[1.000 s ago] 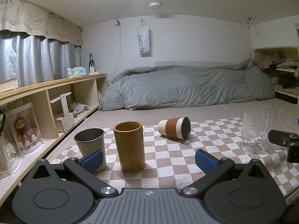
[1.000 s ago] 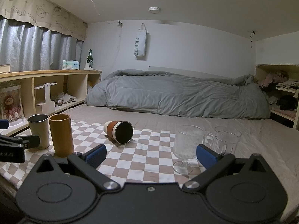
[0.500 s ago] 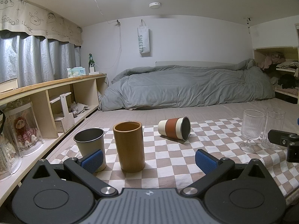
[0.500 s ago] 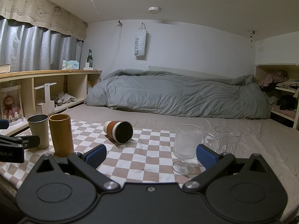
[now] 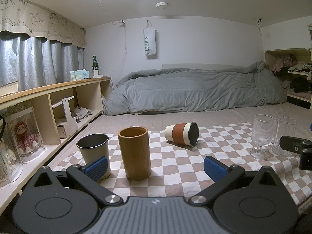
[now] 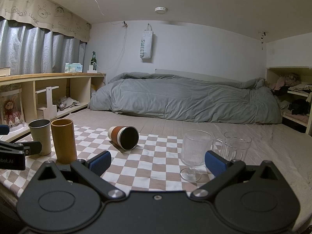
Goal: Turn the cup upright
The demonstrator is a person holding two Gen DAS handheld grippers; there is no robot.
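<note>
A cream cup with a rust-red band [image 5: 181, 134] lies on its side on the checkered cloth [image 5: 175, 165], its dark mouth facing right and toward me. It also shows in the right wrist view [image 6: 123, 137]. My left gripper [image 5: 156, 168] is open and empty, hovering at the cloth's near edge, well short of the cup. My right gripper [image 6: 158, 161] is open and empty, also at the near edge, with the cup ahead and to its left.
An upright tan cylinder cup [image 5: 134, 153] and a grey metal cup [image 5: 94, 152] stand at the left. A ribbed stemmed glass [image 6: 194, 153] and a glass mug [image 6: 235, 146] stand at the right. A wooden shelf [image 5: 48, 105] runs along the left; a grey duvet [image 5: 195, 91] lies behind.
</note>
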